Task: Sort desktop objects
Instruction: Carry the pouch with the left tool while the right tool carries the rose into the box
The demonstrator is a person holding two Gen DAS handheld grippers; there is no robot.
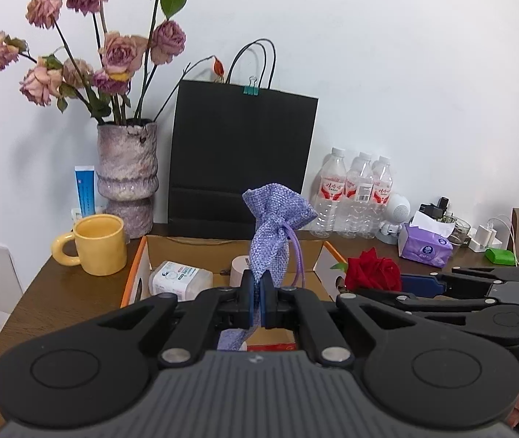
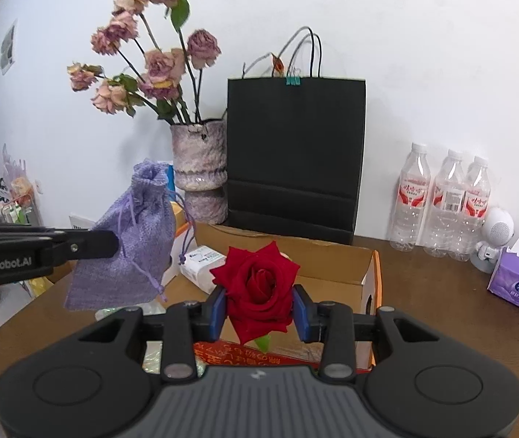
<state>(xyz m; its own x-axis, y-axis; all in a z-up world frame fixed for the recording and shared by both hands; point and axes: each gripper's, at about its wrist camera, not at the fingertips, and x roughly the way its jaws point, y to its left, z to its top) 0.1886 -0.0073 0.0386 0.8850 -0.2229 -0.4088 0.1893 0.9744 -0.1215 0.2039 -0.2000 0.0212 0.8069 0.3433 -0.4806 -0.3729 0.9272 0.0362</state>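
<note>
The one clearly legible marking is "GenRobot.AI", printed in pale letters on the black body of the left tool (image 2: 40, 252), seen side-on in the right wrist view. The three clear plastic water bottles (image 2: 442, 204) near the tabletop's back edge wear red-and-white labels with Chinese characters, perhaps a brand, too small to read; the middle one shows a barcode. The red paper (image 2: 244, 356) lying in the open cardboard box (image 2: 332, 255) carries gold Chinese characters, upside down and not readable.

Red rose (image 2: 258, 288) between the right hand-held gripper (image 2: 258, 314) pads, above the open cardboard box (image 2: 336, 255)
</note>
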